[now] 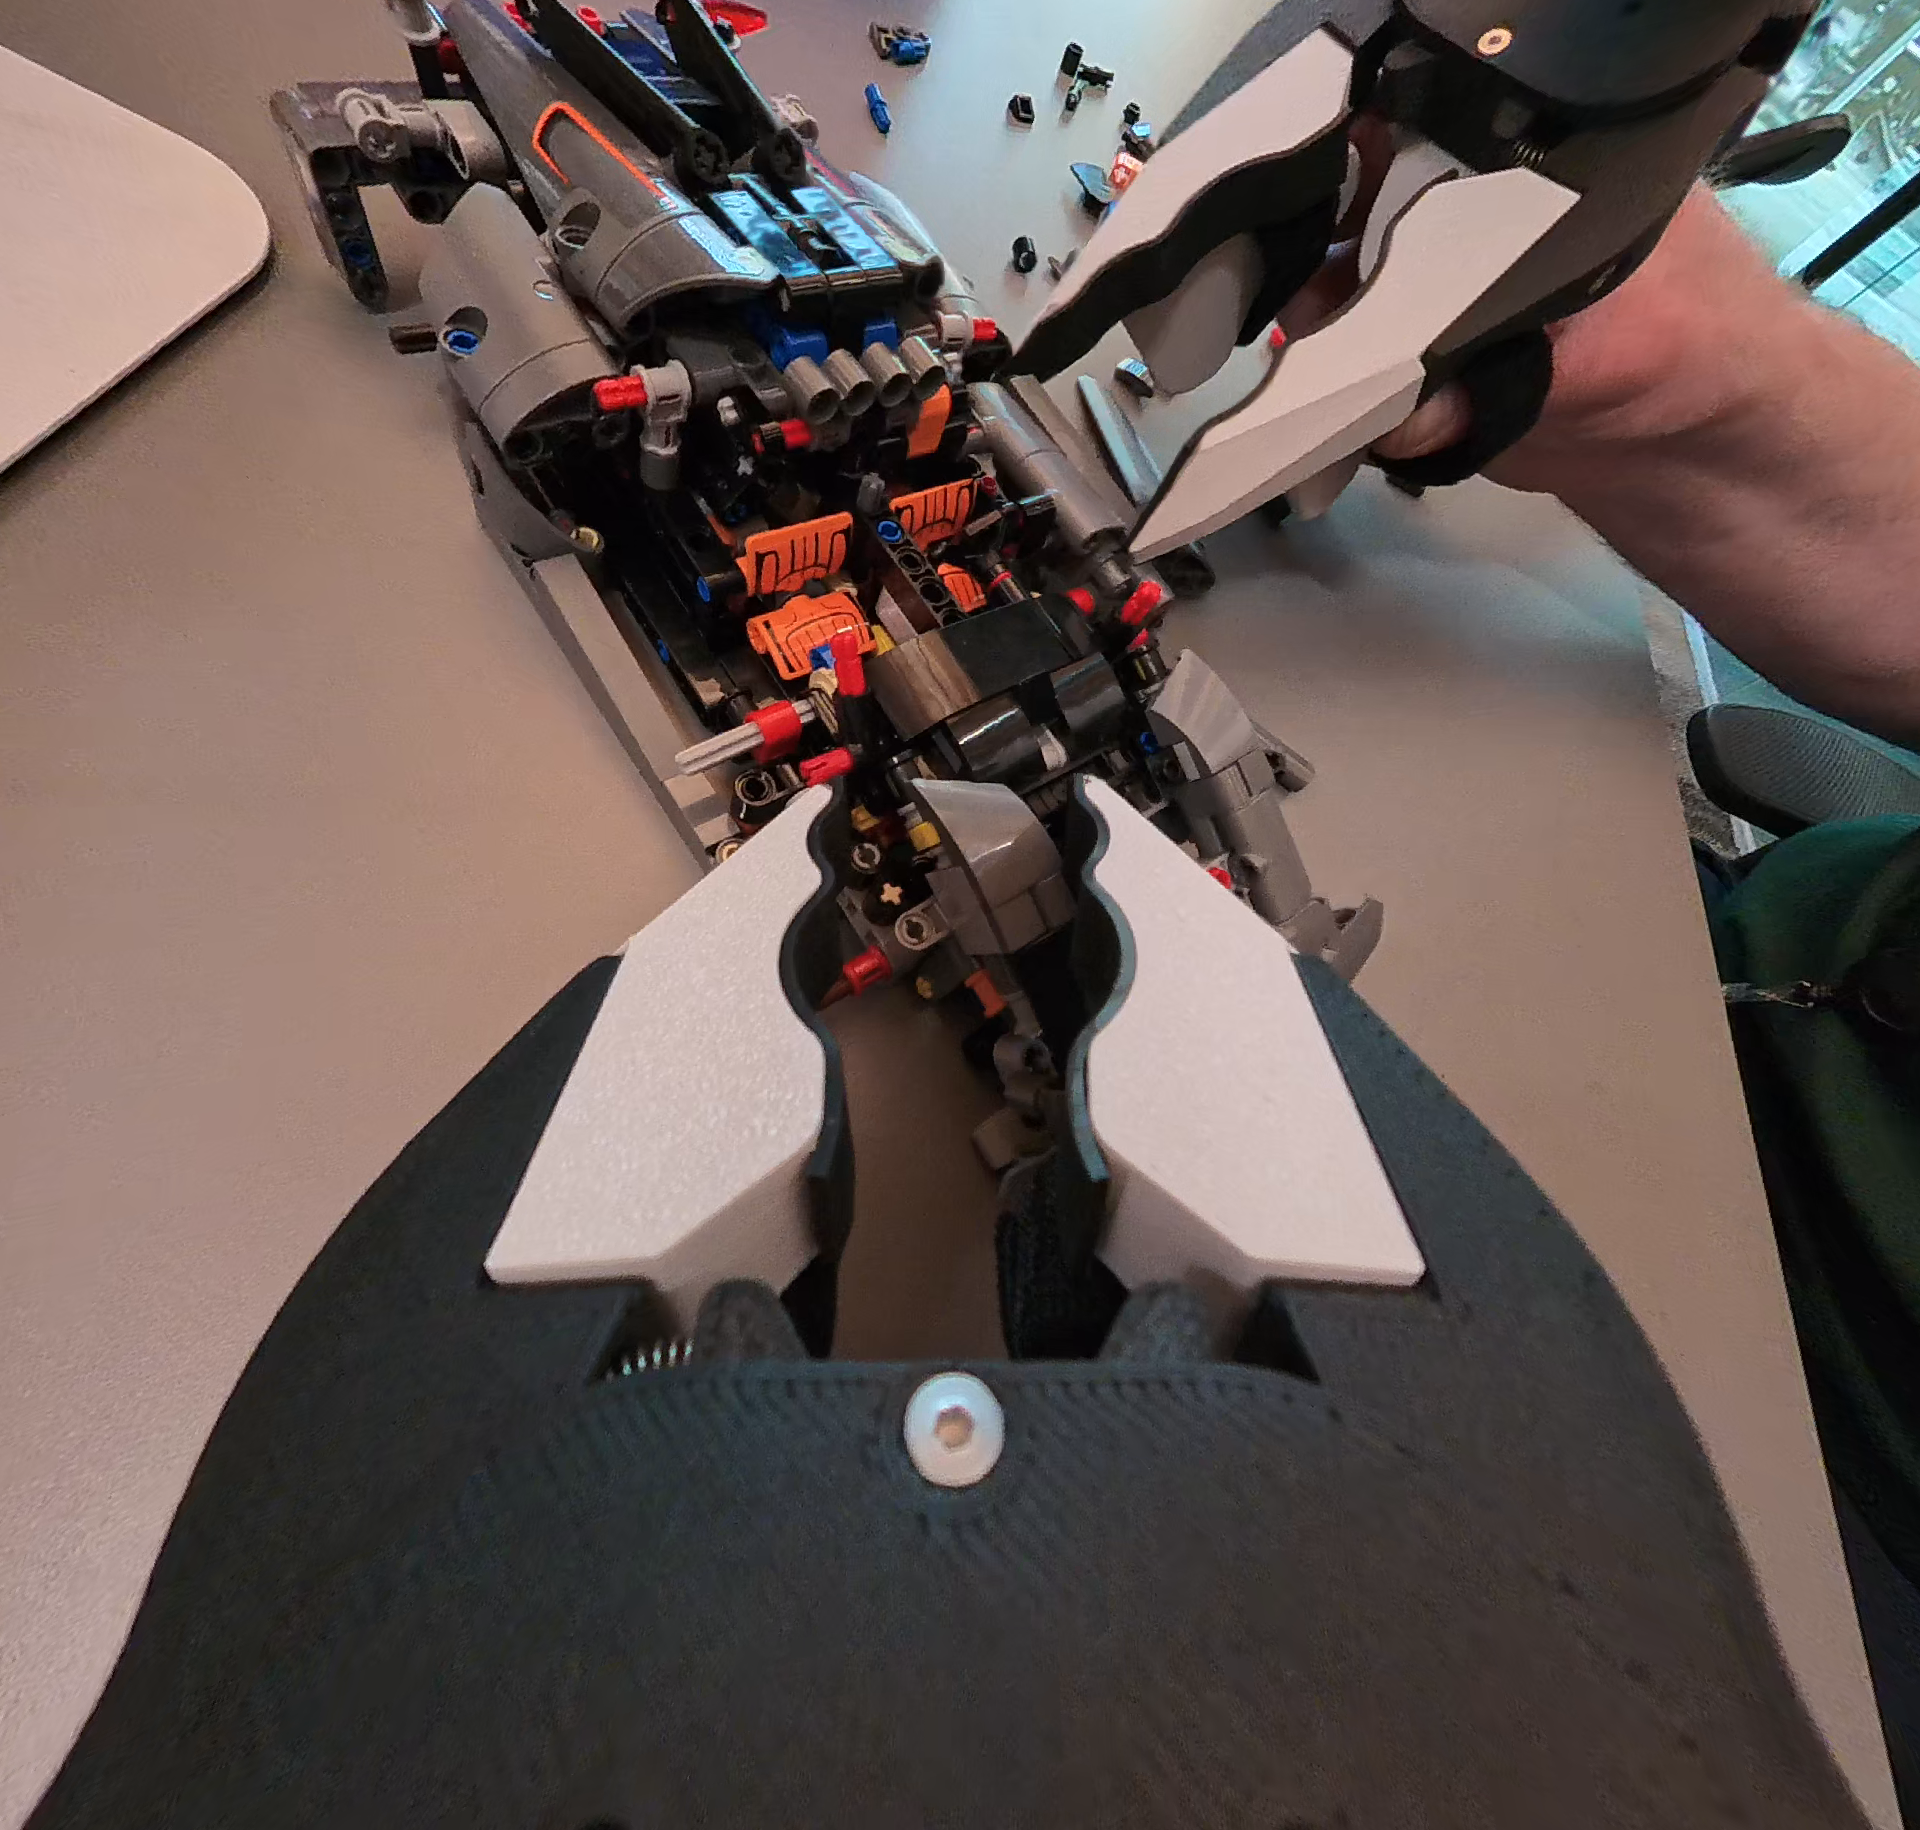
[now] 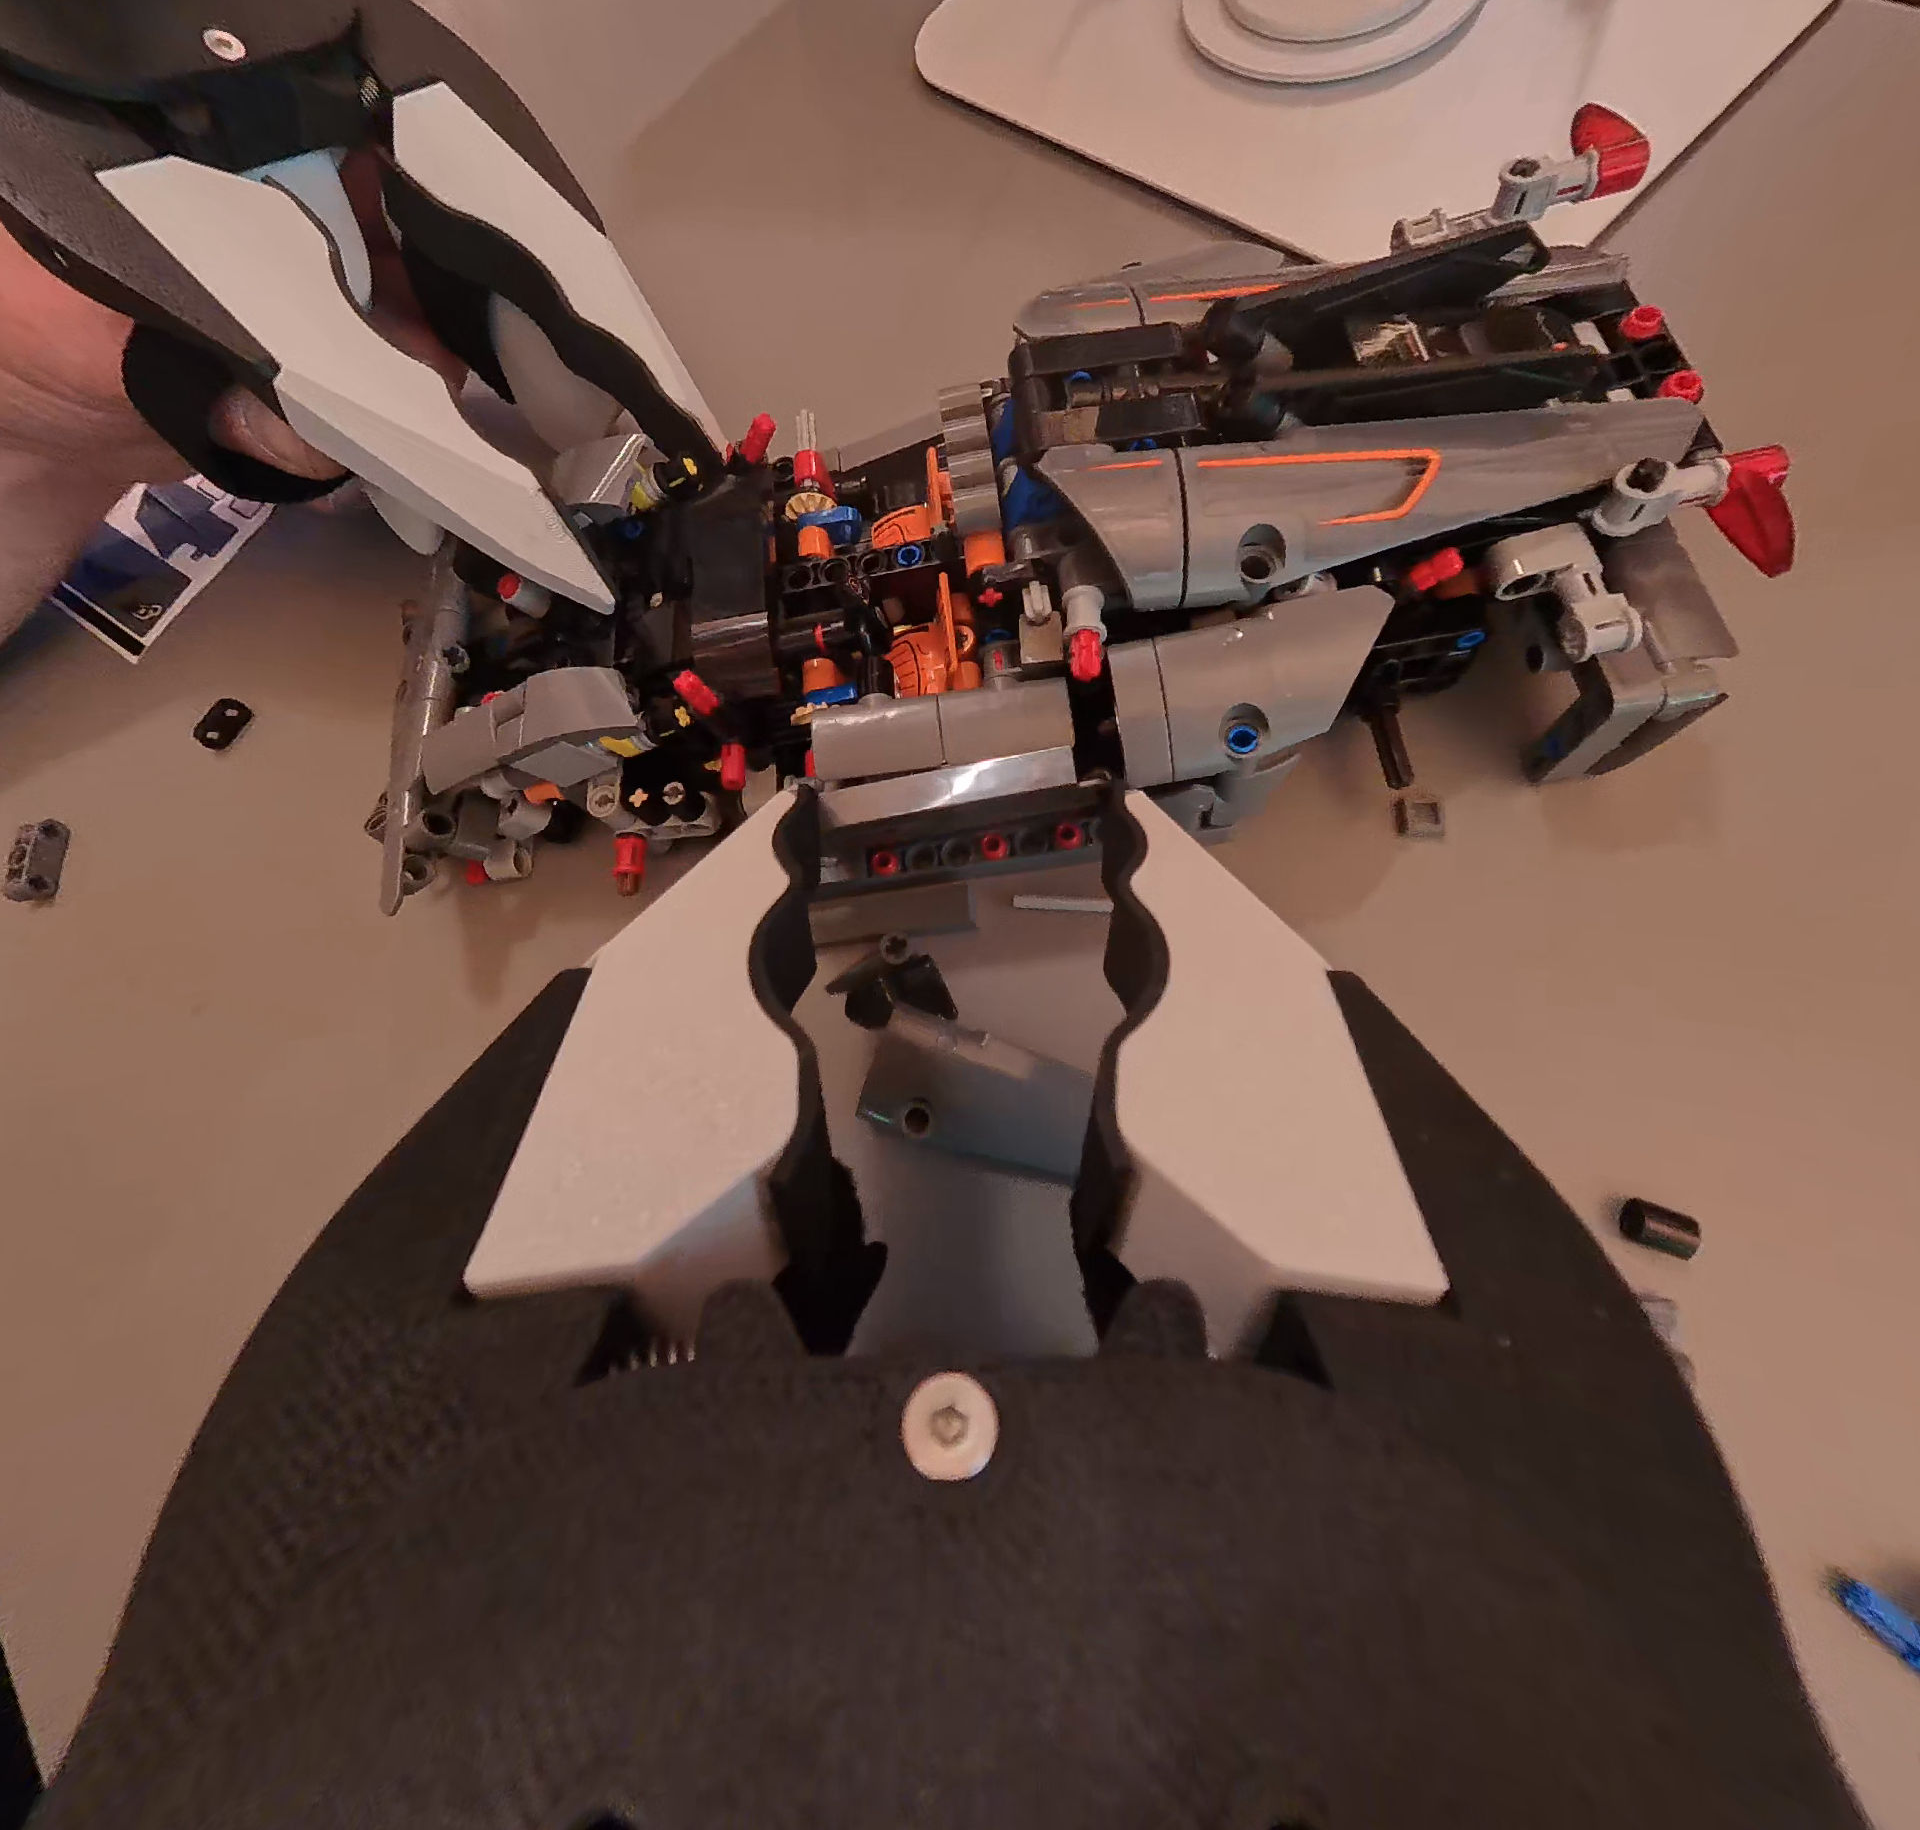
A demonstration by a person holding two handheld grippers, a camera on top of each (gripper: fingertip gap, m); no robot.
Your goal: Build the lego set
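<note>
two grippers meet a half-built grey, black and orange lego car [image 1: 790, 450] on a tan table [image 1: 260, 741]. left gripper [image 1: 954, 814] spread around its front end; right gripper [image 2: 954, 814] spread around a side sill panel [image 2: 951, 824].

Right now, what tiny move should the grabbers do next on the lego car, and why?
Probably ease the right gripper forward and close it on the grey side panel between its open fingertips. The left gripper is at the car's front end, jaws apart around a grey fender piece, seemingly steadying the model, though contact is unclear.
</note>
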